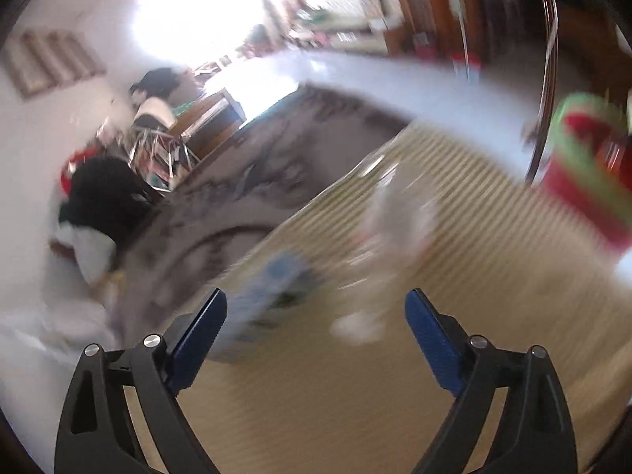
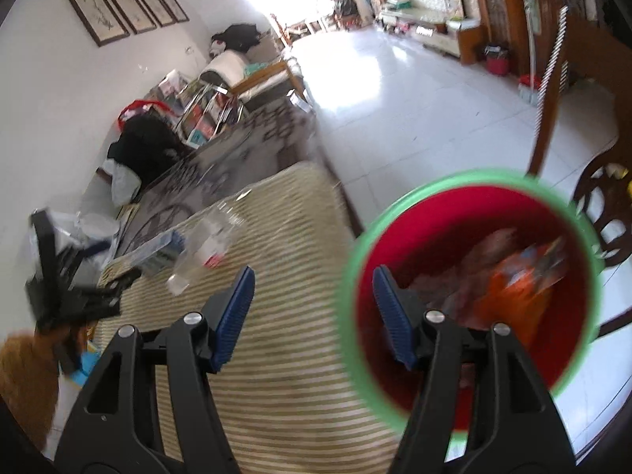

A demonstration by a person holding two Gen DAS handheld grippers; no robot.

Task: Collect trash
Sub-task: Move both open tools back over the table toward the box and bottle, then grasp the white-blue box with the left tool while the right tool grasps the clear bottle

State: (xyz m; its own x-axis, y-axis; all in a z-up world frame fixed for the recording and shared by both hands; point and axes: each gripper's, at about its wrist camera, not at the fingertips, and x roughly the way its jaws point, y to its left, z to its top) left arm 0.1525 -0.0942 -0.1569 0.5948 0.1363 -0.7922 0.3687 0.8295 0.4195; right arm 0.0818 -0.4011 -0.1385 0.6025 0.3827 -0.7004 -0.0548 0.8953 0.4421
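Glossy red plastic bin (image 2: 470, 217), clear plastic bottle (image 2: 205, 245), ribbed woven mat (image 2: 284, 316), shiny tiled floor (image 2: 414, 91)

No lettering can be read in either view. The blue box (image 2: 158, 251) on the striped mat (image 2: 276, 260) carries printing, but it is smeared by blur in both wrist views. The clear plastic bottle (image 2: 205, 243) beside it has a red-and-white label — too blurred to make out. The four framed pictures (image 2: 122, 8) on the wall show dark marks only — too small to tell.
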